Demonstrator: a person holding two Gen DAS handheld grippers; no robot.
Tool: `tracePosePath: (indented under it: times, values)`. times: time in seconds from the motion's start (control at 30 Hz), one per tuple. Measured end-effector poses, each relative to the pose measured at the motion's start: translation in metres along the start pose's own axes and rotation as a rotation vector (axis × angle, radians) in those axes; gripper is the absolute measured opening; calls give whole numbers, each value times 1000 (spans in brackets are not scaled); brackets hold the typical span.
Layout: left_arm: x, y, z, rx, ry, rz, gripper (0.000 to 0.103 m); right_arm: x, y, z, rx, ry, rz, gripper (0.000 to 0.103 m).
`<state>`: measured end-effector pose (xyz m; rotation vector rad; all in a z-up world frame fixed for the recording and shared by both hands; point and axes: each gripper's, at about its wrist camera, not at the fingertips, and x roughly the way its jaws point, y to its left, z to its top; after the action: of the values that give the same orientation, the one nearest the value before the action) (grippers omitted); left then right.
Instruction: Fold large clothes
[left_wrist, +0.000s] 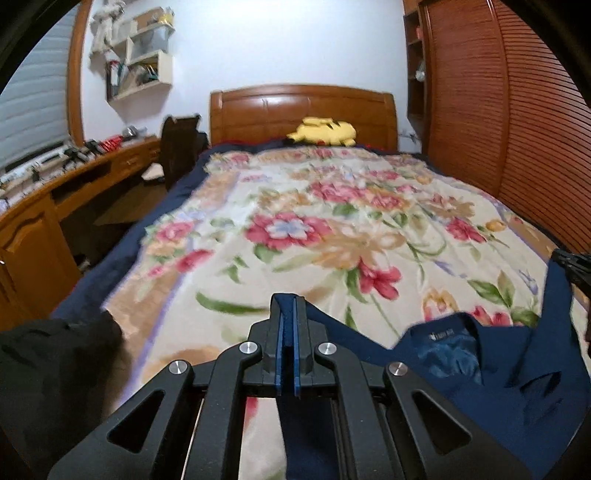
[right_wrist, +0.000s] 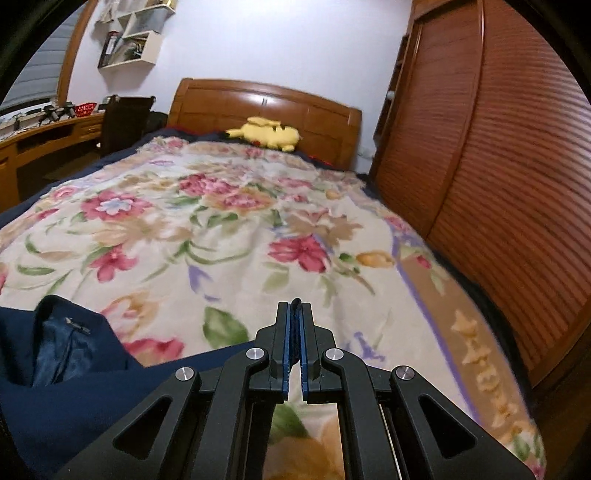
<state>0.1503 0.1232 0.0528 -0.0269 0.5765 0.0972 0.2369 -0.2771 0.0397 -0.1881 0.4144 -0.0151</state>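
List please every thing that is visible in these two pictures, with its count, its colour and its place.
navy garment: one, dark blue, near end of the bed, held at two points
floral blanket: one, cream with red flowers, spread over the bed
headboard: one, brown wood, far end of the bed
plush toy: one, yellow, lying by the headboard
desk: one, brown wood, left of the bed, small items on top
chair: one, dark, at the desk
wall shelves: white, upper left wall
slatted doors: brown, right of the bed
left gripper: black, blue pads, shut on the garment
right gripper: black, blue pads, shut on the garment
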Motion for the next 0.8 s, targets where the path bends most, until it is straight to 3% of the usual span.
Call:
tracePosePath:
  times: [0.1,0.17,0.2,0.27,0.3,0.33,0.43,0.8]
  values:
    - [1,-6,-15,22,44,-37,13,7,13,-1,-12,27,30,4]
    - [-9,-10,-26,40,26,-36,47,6,19,-1,-14,34,23,9]
    - [-16,-12,-32,45,20,-50,54,3,22,0,-14,31,17,12]
    - [-28,-12,-42,40,24,-88,79,-7,27,5,-15,28,44,28]
    - [-37,-13,-48,33,20,-107,81,-10,27,6,-16,28,53,47]
    - [-43,-14,-52,32,19,-119,81,-17,28,8,-22,18,59,56]
    - [-62,-17,-70,36,24,-138,82,-45,38,8,-40,-24,104,57]
    - [-81,-5,-118,45,52,-138,82,-118,141,-25,-236,44,533,57]
